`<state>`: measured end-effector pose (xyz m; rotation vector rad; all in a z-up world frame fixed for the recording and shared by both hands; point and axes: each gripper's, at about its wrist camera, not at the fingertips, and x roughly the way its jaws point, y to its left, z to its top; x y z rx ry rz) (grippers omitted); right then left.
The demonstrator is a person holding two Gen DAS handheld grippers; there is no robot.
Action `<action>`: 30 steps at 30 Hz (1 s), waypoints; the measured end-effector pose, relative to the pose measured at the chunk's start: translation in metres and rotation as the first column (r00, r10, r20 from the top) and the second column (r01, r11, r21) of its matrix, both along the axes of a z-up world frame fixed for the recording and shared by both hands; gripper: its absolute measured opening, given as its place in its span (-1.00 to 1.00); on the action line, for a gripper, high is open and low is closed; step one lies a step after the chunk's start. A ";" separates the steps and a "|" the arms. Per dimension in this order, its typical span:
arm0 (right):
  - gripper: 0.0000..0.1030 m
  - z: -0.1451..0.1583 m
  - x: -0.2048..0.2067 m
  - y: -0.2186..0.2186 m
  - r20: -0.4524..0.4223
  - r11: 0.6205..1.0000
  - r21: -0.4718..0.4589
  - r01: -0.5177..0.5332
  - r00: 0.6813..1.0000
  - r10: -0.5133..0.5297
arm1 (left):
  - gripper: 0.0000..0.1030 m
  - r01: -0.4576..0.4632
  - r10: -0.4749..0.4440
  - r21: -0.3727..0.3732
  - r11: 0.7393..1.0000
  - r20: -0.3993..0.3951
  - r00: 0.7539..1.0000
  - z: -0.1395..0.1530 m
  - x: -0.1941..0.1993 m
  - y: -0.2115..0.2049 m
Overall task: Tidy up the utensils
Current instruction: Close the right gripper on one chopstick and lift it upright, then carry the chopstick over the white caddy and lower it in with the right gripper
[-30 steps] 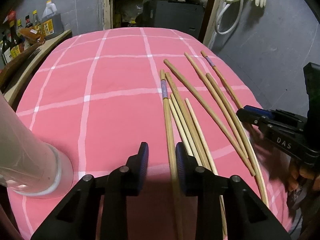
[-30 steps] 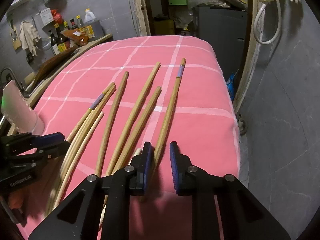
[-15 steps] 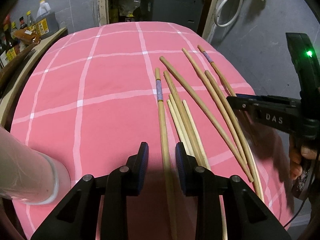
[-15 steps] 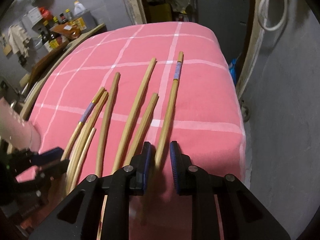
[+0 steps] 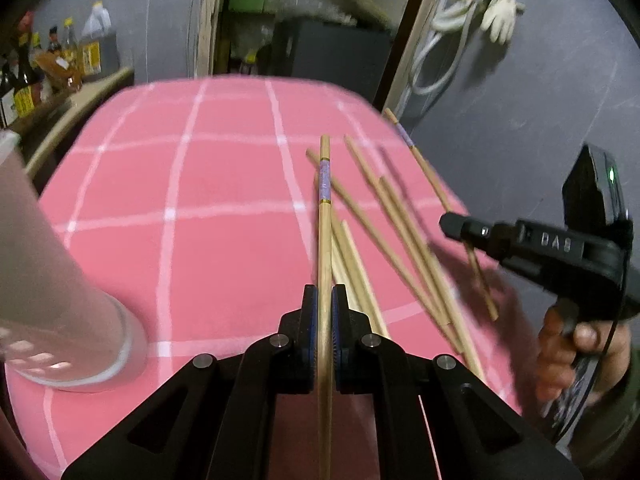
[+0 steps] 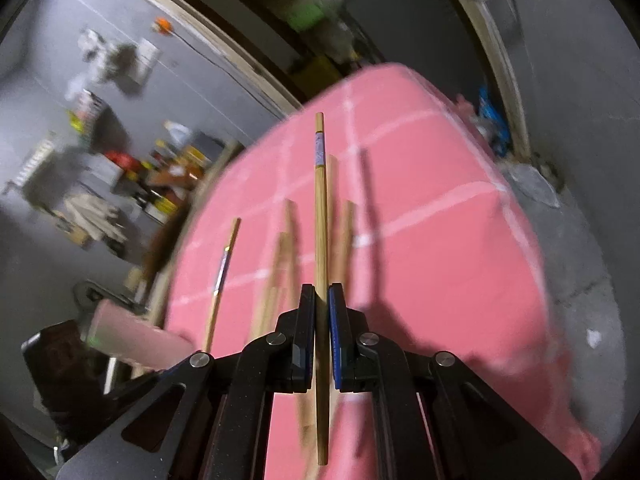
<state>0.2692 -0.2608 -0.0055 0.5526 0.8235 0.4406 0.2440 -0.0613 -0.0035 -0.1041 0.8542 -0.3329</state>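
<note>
My left gripper (image 5: 325, 300) is shut on a long wooden chopstick with a purple band (image 5: 325, 216) and holds it above the pink checked cloth (image 5: 200, 240). My right gripper (image 6: 321, 304) is shut on another purple-banded chopstick (image 6: 320, 208), lifted off the cloth; it also shows in the left wrist view (image 5: 520, 240). Several loose wooden chopsticks (image 5: 392, 248) lie on the cloth between the two grippers. A tall pale holder cup (image 5: 52, 280) stands at the front left of the cloth; it shows as a blurred pink shape in the right wrist view (image 6: 136, 340).
Bottles and jars (image 5: 48, 68) stand on a wooden shelf at the far left. A dark cabinet (image 5: 332, 56) sits behind the table. The table's right edge drops to a grey floor (image 6: 580, 240). A hose and glove (image 5: 480, 16) hang on the right wall.
Both grippers have closed, each on a purple-banded chopstick, and lifted it off the cloth. The right gripper has tilted and swung upward; its view is blurred.
</note>
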 end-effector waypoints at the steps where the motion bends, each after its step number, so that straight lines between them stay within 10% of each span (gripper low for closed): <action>1: -0.90 0.007 -0.008 0.005 0.046 1.000 0.008 0.001 0.999 -0.002 | -0.91 -0.008 0.009 -0.012 1.000 0.035 0.999 0.006 -0.005 0.003; 12: -0.90 0.055 -0.055 0.088 0.441 0.998 0.041 -0.036 0.897 0.014 | -0.91 -0.114 0.165 -0.153 0.982 0.376 0.912 0.073 -0.047 0.057; 30: -0.90 0.092 -0.028 0.224 0.647 0.977 0.129 -0.167 0.761 0.045 | -0.91 -0.385 0.535 -0.376 0.843 0.504 0.678 0.114 -0.053 0.253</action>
